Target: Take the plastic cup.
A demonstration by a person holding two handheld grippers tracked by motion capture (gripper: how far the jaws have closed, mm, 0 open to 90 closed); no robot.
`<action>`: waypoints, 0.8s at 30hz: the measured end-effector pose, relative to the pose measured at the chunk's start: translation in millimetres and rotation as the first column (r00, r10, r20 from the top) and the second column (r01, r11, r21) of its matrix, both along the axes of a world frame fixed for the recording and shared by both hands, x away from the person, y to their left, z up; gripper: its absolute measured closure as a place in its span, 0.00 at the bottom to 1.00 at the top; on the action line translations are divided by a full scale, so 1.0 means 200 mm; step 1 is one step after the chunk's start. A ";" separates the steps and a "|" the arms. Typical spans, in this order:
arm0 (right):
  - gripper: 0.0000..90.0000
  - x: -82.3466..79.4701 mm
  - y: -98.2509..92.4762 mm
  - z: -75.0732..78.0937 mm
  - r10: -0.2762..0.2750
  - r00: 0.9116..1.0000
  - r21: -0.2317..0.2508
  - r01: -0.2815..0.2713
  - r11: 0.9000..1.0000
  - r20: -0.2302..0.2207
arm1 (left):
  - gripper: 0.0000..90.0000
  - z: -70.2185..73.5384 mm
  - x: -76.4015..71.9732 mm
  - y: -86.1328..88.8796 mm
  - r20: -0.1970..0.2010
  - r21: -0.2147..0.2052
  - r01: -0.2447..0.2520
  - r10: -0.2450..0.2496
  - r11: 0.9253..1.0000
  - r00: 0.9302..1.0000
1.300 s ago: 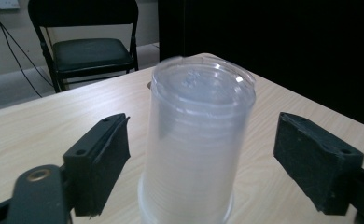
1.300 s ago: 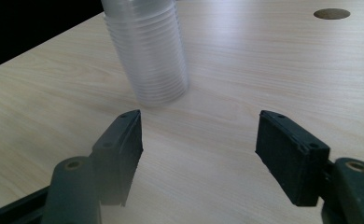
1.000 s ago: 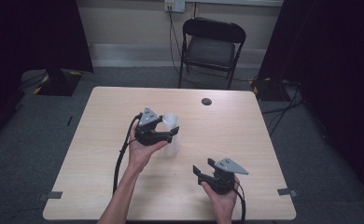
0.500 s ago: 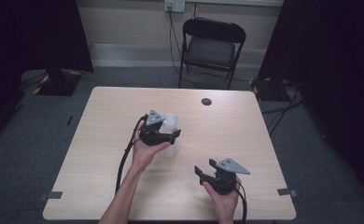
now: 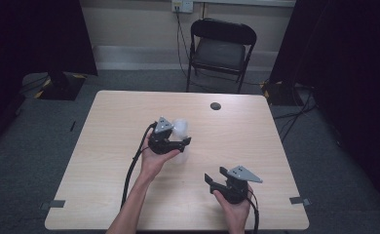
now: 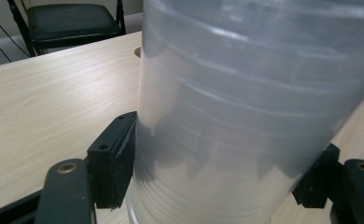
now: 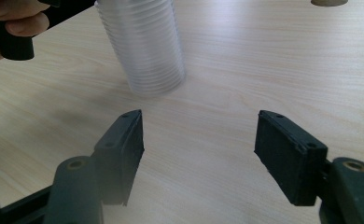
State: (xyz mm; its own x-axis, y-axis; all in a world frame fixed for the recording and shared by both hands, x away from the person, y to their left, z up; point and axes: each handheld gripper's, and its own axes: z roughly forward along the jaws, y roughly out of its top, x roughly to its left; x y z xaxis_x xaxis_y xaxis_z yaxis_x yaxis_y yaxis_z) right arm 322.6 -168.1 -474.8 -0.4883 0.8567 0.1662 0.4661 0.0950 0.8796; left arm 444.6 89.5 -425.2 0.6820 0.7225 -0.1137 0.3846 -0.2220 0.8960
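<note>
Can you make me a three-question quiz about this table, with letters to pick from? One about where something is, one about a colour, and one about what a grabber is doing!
1. Where is the cup stack?
A. on the chair
B. between the left gripper's jaws
C. on the floor

2. What colour is the chair?
A. black
B. red
C. white

3. How is the right gripper?
A. shut on a cup
B. shut on nothing
C. open

Answers: 1 B, the left gripper has a jaw on each side of it. 2 A, seat and frame are black. 3 C, its jaws stand wide apart over bare table.

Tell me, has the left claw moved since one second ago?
Yes. In the high view the left claw, shut on the cup stack, has shifted slightly away from the person, toward the table hole.
</note>
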 end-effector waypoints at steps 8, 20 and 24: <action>0.36 0.00 0.00 0.00 0.005 1.000 0.001 -0.005 1.000 -0.003 | 0.32 0.03 -0.01 0.00 0.008 0.016 -0.001 0.000 1.000 1.000; 0.36 0.00 0.01 0.01 0.006 1.000 0.007 -0.006 1.000 -0.005 | 0.32 0.08 -0.01 0.01 0.028 -0.011 -0.001 0.001 1.000 1.000; 0.36 0.00 0.00 0.01 0.001 1.000 0.013 -0.001 1.000 -0.008 | 0.32 0.10 -0.01 0.02 0.033 -0.026 -0.002 0.003 1.000 0.999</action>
State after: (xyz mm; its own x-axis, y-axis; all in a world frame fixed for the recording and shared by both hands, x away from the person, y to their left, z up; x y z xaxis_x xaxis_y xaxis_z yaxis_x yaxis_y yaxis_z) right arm 322.6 -168.6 -473.1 -0.4878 0.8539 0.1812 0.4730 0.0841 0.8770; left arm 441.8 92.6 -406.1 0.6838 0.7214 -0.1098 0.3554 -0.1978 0.9135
